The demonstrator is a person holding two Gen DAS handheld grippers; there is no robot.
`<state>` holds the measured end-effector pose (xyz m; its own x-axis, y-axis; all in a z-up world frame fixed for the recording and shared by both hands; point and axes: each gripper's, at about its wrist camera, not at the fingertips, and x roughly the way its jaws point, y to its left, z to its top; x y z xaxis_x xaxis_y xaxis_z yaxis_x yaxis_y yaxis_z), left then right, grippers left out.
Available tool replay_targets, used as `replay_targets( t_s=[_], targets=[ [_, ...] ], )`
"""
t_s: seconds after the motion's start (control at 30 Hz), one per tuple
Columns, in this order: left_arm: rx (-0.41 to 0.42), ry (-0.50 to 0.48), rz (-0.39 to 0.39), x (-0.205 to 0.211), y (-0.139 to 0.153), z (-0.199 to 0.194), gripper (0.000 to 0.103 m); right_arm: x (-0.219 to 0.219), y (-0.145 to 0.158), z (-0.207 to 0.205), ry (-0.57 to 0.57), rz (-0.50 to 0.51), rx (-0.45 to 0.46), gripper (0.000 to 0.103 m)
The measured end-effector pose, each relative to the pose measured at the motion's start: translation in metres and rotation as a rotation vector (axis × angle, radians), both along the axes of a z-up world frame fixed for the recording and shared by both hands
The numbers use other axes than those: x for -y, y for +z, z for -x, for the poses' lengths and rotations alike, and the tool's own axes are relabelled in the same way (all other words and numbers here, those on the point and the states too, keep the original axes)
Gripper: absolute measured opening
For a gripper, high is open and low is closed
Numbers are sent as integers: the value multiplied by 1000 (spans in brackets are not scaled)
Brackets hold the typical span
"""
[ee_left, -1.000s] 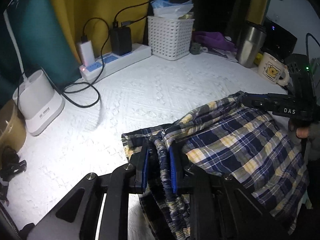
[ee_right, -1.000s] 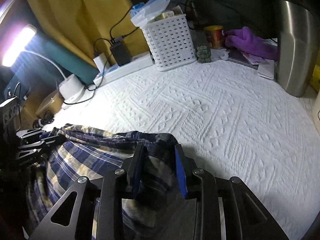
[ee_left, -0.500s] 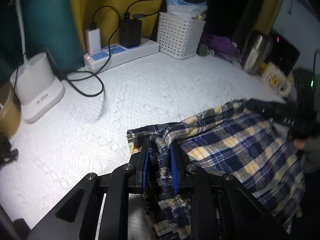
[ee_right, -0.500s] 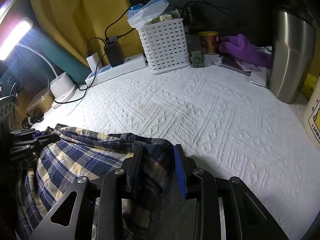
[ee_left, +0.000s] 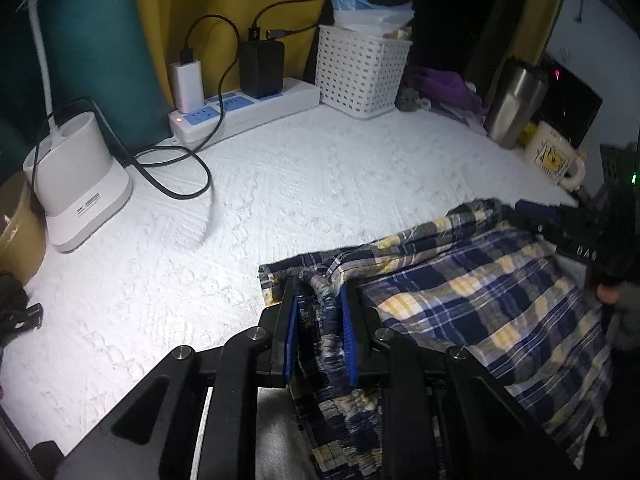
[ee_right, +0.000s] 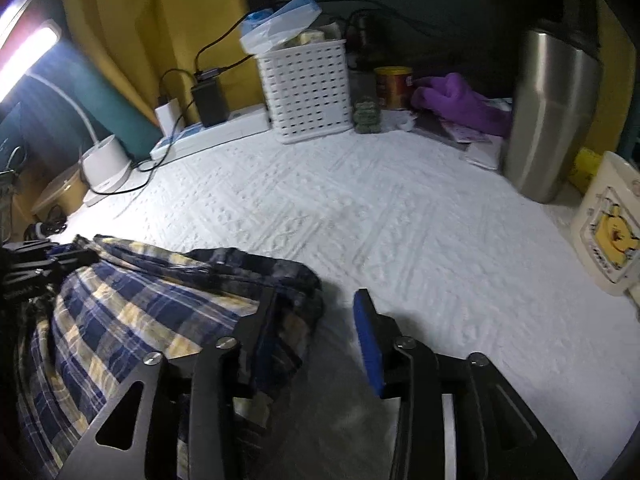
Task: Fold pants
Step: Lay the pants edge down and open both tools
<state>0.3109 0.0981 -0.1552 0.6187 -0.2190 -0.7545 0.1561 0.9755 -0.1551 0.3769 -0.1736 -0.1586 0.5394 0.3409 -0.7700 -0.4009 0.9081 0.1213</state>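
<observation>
The blue, yellow and white plaid pants [ee_left: 472,300] are lying bunched at the lower right of the left wrist view and the lower left of the right wrist view, on a white textured bedspread [ee_left: 280,184]. The left gripper [ee_left: 320,300] is angling down toward the cloth, its blue-padded jaws a narrow way apart with a twisted ridge of the pants' edge standing between them; they have just been opening slightly, though the fabric is still filling the gap and both pads are touching it. The right gripper [ee_right: 316,308] is also tilting downward, its jaws having just been opening: they are standing well apart, the left finger lying against the pants' dark corner, the right blue pad [ee_right: 370,348] hanging clear over bare bedspread, so nothing is being gripped. Only the left view is showing a fingertip [ee_left: 608,294] at the right edge beside the other gripper's black body. Only the right view is showing the lit lamp bar [ee_right: 28,56] at upper left and a yellow tin [ee_right: 394,86] behind the white perforated plastic basket [ee_right: 308,92].
</observation>
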Motion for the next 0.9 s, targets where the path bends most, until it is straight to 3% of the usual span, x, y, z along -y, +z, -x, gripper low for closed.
replay_targets(
  t_s=[0.13, 0.2, 0.23, 0.3, 0.47, 0.67, 0.73, 0.8, 0.87, 0.9],
  targets=[
    [44, 36, 70, -8, 15, 6, 28, 13, 8, 3, -32, -26, -10, 45],
    [74, 66, 64, -11, 25, 11, 47, 21, 14, 6, -41, -48, -17, 46],
    [84, 78, 69, -13, 30, 15, 49, 23, 16, 8, -39, -57, -21, 49],
    [104, 92, 77, -17, 39, 24, 51, 27, 21, 15, -32, -83, -16, 77],
    [99, 90, 70, -11, 45, 50, 55, 30, 26, 32, 10, -142, -31, 78],
    [5, 52, 44, 6, 12, 65, 56, 24, 8, 47, 63, -192, -117, 78],
    [-18, 55, 63, 5, 4, 66, 56, 20, 3, 50, 77, -203, -144, 69],
    [-20, 59, 59, 5, 2, 67, 56, 16, -4, 53, 83, -205, -178, 45],
    [-24, 54, 39, 6, -1, 66, 55, 14, -5, 56, 85, -193, -169, 30],
    [-22, 50, 25, 7, -2, 67, 48, 13, -4, 56, 84, -196, -171, 22]
  ],
)
